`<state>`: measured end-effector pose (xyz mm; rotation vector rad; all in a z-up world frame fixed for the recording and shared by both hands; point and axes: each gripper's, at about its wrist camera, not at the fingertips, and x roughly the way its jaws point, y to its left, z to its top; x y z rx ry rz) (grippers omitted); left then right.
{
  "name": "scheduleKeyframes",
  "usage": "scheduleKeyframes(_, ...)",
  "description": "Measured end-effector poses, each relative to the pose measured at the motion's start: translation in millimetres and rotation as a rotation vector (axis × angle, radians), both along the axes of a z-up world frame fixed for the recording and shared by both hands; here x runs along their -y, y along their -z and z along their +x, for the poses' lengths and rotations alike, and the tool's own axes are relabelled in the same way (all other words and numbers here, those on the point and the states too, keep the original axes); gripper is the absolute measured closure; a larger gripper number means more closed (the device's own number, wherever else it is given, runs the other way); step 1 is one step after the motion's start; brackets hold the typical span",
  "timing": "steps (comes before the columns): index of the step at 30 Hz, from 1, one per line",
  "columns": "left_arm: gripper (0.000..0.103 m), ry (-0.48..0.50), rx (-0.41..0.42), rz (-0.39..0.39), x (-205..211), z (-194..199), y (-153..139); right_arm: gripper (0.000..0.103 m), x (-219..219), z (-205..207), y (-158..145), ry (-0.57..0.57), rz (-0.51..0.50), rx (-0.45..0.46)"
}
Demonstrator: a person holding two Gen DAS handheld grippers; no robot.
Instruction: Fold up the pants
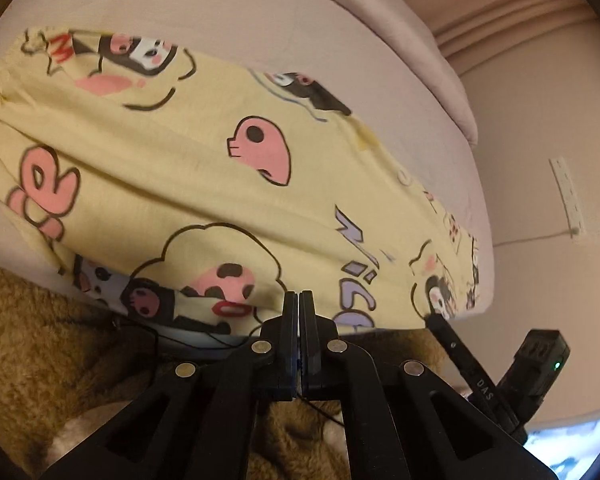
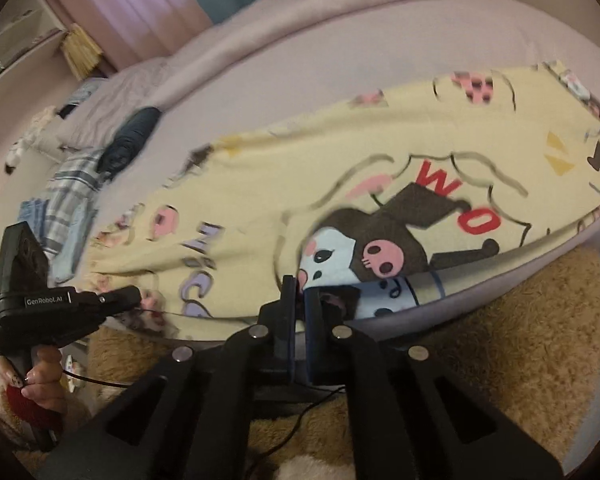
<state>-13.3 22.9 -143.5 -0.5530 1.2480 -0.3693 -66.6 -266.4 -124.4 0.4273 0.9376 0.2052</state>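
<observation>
Yellow pants printed with cartoon figures lie spread across a mauve bed, their near edge hanging over the bed's side. My left gripper is shut on that near edge, jaws pressed together with fabric at the tips. In the right wrist view the pants stretch leftward, and my right gripper is shut on the near edge at a dark cartoon face, cloth caught between its fingers. The left gripper shows there at the left, held by a hand. The right gripper reaches the hem at lower right.
A fluffy brown rug lies below the bed's side. Plaid clothes and a dark rolled garment sit on the bed far left. A white power strip lies off to the right. Curtains hang behind the bed.
</observation>
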Motion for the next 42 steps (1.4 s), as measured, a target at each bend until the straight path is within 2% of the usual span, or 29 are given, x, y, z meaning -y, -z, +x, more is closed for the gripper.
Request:
scheduleKeyframes(4, 0.103, 0.053, -0.007, 0.065, 9, -2, 6, 0.099, -1, -5, 4, -0.011, -0.021, -0.019)
scheduleKeyframes(8, 0.103, 0.088, -0.09, 0.104, 21, -1, 31, 0.099, 5, -8, 22, 0.012, 0.0, -0.08)
scheduleKeyframes(12, 0.103, 0.148, -0.137, 0.131, 31, -2, 34, 0.099, 4, -8, 30, 0.001, -0.002, -0.126)
scheduleKeyframes(14, 0.102, 0.131, -0.116, 0.126, 29, -1, 29, 0.095, 3, -5, 27, -0.007, -0.01, -0.119)
scheduleKeyframes(16, 0.096, 0.091, -0.101, 0.138, 17, 0, 27, 0.095, 1, -1, 26, -0.021, -0.023, -0.123)
scheduleKeyframes(18, 0.09, 0.044, -0.096, 0.149, 10, 1, 27, 0.09, -1, 3, 26, -0.025, -0.028, -0.136)
scheduleKeyframes(19, 0.085, 0.026, -0.103, 0.152, 7, 2, 28, 0.083, -4, 6, 26, -0.03, -0.036, -0.146)
scheduleKeyframes(20, 0.08, 0.009, -0.113, 0.146, 2, 2, 30, 0.079, -7, 7, 24, -0.039, -0.056, -0.143)
scheduleKeyframes(21, 0.078, -0.004, -0.12, 0.138, -1, 3, 32, 0.079, -9, 8, 20, -0.051, -0.083, -0.125)
scheduleKeyframes(23, 0.077, -0.043, -0.124, 0.112, -11, 4, 34, 0.078, -18, 12, 8, -0.08, -0.138, -0.073)
scheduleKeyframes(25, 0.077, -0.073, -0.125, 0.093, -18, 6, 34, 0.075, -27, 22, 5, -0.119, -0.137, -0.044)
scheduleKeyframes(29, 0.077, -0.135, -0.148, 0.024, -31, 13, 41, 0.075, -44, 42, 34, -0.183, -0.111, -0.126)
scheduleKeyframes(31, 0.077, -0.159, -0.149, 0.008, -32, 13, 44, 0.075, -46, 39, 37, -0.177, -0.12, -0.097)
scheduleKeyframes(36, 0.077, -0.164, -0.095, 0.066, -21, 7, 40, 0.077, -40, 39, 38, -0.16, -0.073, -0.108)
scheduleKeyframes(38, 0.077, -0.137, -0.078, 0.099, -15, 3, 39, 0.077, -44, 37, 37, -0.166, -0.098, -0.107)
scheduleKeyframes(39, 0.077, -0.128, -0.087, 0.092, -14, 2, 41, 0.077, -46, 35, 36, -0.168, -0.111, -0.106)
scheduleKeyframes(42, 0.077, -0.105, -0.164, 0.006, -12, 0, 53, 0.077, -52, 29, 33, -0.184, -0.151, -0.106)
